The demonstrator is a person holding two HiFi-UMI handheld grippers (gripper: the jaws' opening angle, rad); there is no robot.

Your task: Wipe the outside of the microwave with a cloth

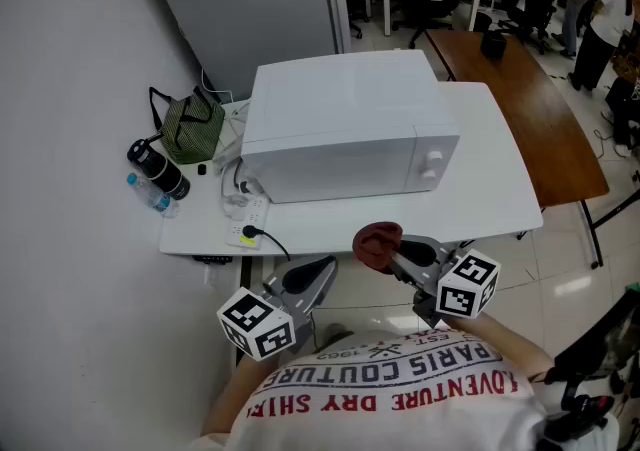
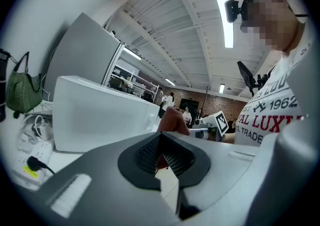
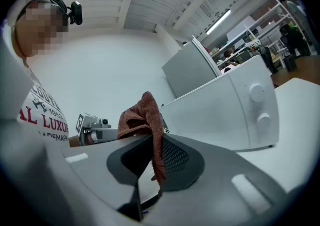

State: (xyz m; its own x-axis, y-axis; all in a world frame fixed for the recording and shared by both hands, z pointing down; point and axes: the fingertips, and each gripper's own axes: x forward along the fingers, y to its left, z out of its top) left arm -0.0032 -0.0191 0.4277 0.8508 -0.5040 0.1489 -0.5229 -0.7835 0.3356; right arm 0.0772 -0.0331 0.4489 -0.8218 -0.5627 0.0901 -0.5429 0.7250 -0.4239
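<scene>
Right hand-held gripper (image 1: 393, 255) pinches a red cloth (image 1: 376, 243) near the microwave (image 1: 340, 129).

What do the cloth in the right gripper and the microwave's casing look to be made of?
The cloth: reddish-brown terry or microfibre, judging by its nubby matte pile and limp folds. The microwave: smooth white casing with a soft sheen, likely painted sheet metal or plastic; I cannot tell which.

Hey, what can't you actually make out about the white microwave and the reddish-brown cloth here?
White microwave: back and underside hidden by its own body, head view.
Its two dials: markings too small, right gripper view.
Reddish-brown cloth: part tucked behind the right gripper jaw, same view.
</scene>
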